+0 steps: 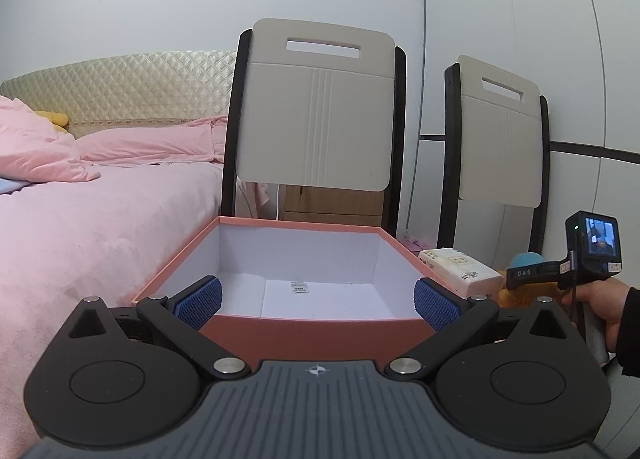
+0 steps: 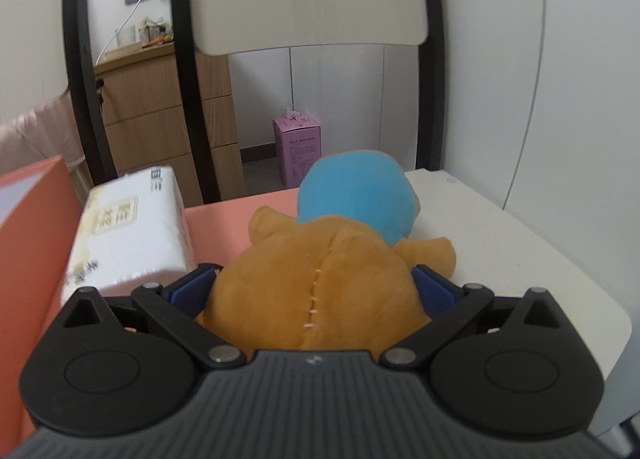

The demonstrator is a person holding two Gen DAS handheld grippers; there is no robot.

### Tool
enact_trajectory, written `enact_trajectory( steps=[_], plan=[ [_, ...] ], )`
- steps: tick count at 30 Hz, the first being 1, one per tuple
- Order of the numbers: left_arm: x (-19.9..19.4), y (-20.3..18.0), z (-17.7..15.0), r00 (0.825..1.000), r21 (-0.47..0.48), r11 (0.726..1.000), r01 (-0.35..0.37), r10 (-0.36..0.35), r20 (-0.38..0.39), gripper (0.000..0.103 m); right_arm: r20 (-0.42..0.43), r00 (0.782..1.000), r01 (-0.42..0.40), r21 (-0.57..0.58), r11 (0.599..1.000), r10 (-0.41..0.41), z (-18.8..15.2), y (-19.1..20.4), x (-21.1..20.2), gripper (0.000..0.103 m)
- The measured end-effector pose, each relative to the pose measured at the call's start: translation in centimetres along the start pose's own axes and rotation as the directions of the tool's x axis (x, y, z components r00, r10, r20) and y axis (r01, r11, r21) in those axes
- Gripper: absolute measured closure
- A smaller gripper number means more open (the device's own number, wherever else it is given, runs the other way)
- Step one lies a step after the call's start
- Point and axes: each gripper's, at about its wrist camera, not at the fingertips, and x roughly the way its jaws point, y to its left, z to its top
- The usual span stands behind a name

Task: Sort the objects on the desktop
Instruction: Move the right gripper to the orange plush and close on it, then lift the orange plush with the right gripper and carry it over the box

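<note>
An open orange box (image 1: 320,333) with a white inside stands right before my left gripper (image 1: 316,299), which is open and empty at its near rim. My right gripper (image 2: 316,291) has its jaws around the orange body of a plush toy (image 2: 320,279) with a blue head, lying on the table; the blue pads (image 2: 434,291) press its sides. A white tissue pack (image 2: 128,235) lies left of the toy, beside the box wall (image 2: 28,227). In the left wrist view the tissue pack (image 1: 460,271) and the toy (image 1: 524,263) sit right of the box.
An orange lid or mat (image 2: 224,219) lies under the toy on the white table (image 2: 520,251). Two chairs (image 1: 316,119) stand behind the table. A pink bed (image 1: 80,211) is at the left. A wooden drawer unit (image 2: 160,119) and a pink carton (image 2: 298,151) stand beyond.
</note>
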Motion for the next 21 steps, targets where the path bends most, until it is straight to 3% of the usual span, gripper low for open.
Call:
enact_trajectory(
  steps=[6, 13, 21],
  plan=[
    [0.0, -0.1, -0.1, 1.0, -0.007, 1.0, 0.011, -0.011, -0.004, 0.0, -0.017, 1.0, 0.002, -0.041, 0.999, -0.003, 0.0, 0.5, 0.1, 0.0],
    [-0.1, 0.1, -0.1, 1.0, -0.025, 0.999, 0.024, -0.024, -0.004, 0.0, -0.034, 0.999, -0.023, -0.016, 1.0, 0.022, 0.5, -0.2, -1.0, 0.028],
    [-0.6, 0.3, 0.1, 0.999, -0.038, 0.999, 0.034, -0.033, 0.009, 0.0, 0.008, 0.999, -0.049, 0.021, 0.999, 0.048, 2.0, -0.3, -5.1, 0.03]
  ],
)
